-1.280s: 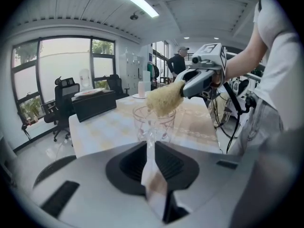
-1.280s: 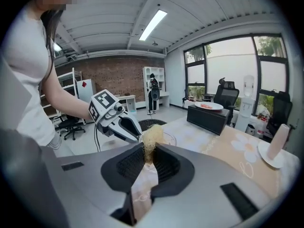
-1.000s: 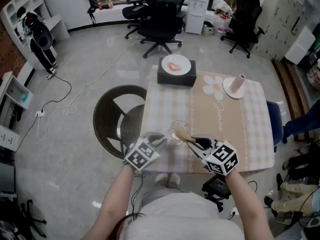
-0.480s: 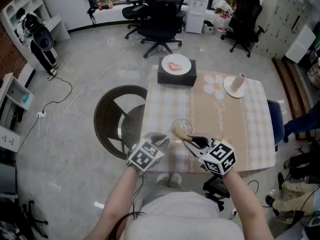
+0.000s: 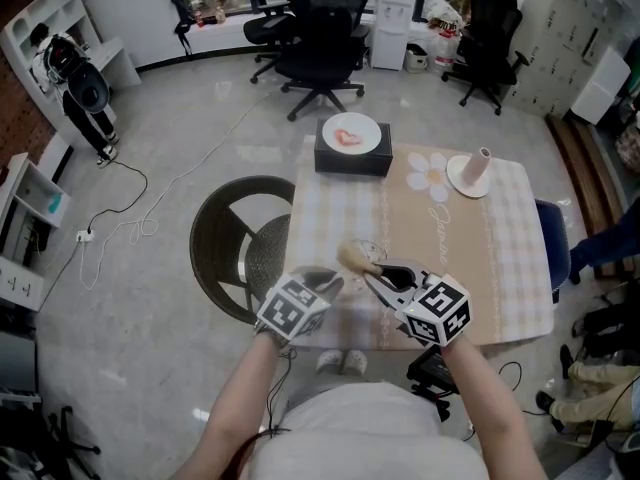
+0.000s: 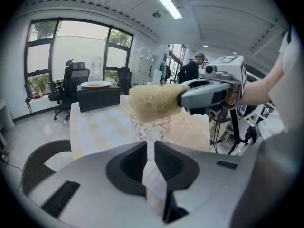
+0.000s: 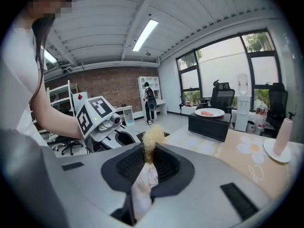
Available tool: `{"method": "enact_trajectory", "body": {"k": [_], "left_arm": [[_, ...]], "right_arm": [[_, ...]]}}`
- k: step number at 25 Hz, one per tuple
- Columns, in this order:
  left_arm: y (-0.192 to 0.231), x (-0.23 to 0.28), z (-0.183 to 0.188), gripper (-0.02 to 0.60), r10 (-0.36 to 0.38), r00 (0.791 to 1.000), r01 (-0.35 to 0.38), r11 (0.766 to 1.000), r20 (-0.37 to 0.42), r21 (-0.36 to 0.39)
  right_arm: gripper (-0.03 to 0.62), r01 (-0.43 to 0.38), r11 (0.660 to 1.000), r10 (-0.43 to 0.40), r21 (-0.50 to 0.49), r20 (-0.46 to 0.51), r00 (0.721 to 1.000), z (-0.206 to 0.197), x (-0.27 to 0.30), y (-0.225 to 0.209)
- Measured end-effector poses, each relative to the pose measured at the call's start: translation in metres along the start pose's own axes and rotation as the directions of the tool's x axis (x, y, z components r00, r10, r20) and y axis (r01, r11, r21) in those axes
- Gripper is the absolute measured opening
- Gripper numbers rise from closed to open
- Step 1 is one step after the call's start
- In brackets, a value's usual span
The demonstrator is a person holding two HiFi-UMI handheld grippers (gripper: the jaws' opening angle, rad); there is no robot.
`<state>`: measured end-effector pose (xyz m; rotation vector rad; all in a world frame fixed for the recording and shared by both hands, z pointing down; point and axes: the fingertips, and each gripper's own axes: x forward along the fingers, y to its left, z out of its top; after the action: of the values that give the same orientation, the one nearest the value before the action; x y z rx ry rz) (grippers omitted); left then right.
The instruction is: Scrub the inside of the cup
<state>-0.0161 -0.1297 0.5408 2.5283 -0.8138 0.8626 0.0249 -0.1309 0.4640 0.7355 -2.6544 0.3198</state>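
Observation:
A clear patterned glass cup (image 5: pixel 366 255) (image 6: pixel 151 127) stands near the table's front edge. My left gripper (image 5: pixel 334 282) (image 6: pixel 151 145) is shut on the cup's near side, and glass shows between its jaws. A straw-coloured fluffy brush head (image 5: pixel 351 258) (image 6: pixel 154 101) hangs just above the cup's rim, outside the glass. My right gripper (image 5: pixel 380 274) (image 7: pixel 147 161) is shut on the brush's handle, with the brush head (image 7: pixel 153 136) sticking out past its tips. In the right gripper view the cup is hidden behind the jaws.
A black box (image 5: pixel 352 154) bearing a white plate (image 5: pixel 352 132) stands at the table's far left. A white dish with an upright roll (image 5: pixel 470 172) sits far right. The checked tablecloth (image 5: pixel 490 258) covers the table. A round dark chair (image 5: pixel 235 238) stands left of the table.
The right gripper has risen and drawn the brush head up out of the cup, to just above its rim. The left gripper stays on the cup, rolled slightly.

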Motion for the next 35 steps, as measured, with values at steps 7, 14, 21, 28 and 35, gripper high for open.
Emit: {"method": "enact_trajectory", "body": {"k": [7, 14, 21, 28, 35], "left_arm": [[0.003, 0.002, 0.005, 0.053, -0.031, 0.999, 0.031, 0.997, 0.013, -0.065], [0.011, 0.001, 0.008, 0.053, -0.085, 0.996, 0.087, 0.979, 0.018, -0.185], [0.023, -0.001, 0.015, 0.052, -0.118, 0.993, 0.121, 0.962, 0.029, -0.245], [0.026, -0.001, 0.019, 0.054, -0.125, 0.992, 0.125, 0.96, 0.017, -0.249], [0.028, 0.0, 0.018, 0.054, -0.127, 0.992, 0.128, 0.958, 0.019, -0.259]], "right_arm": [[0.052, -0.06, 0.986, 0.046, 0.154, 0.096, 0.994, 0.007, -0.014, -0.011], [0.052, -0.17, 0.954, 0.134, 0.248, 0.156, 0.979, 0.009, -0.018, -0.013], [0.052, -0.233, 0.947, 0.215, 0.221, 0.102, 0.971, 0.003, -0.012, -0.008], [0.052, -0.248, 0.947, 0.239, 0.202, 0.066, 0.969, 0.0, -0.006, -0.006], [0.052, -0.167, 0.963, 0.18, 0.213, -0.043, 0.983, -0.026, -0.001, -0.017]]}}
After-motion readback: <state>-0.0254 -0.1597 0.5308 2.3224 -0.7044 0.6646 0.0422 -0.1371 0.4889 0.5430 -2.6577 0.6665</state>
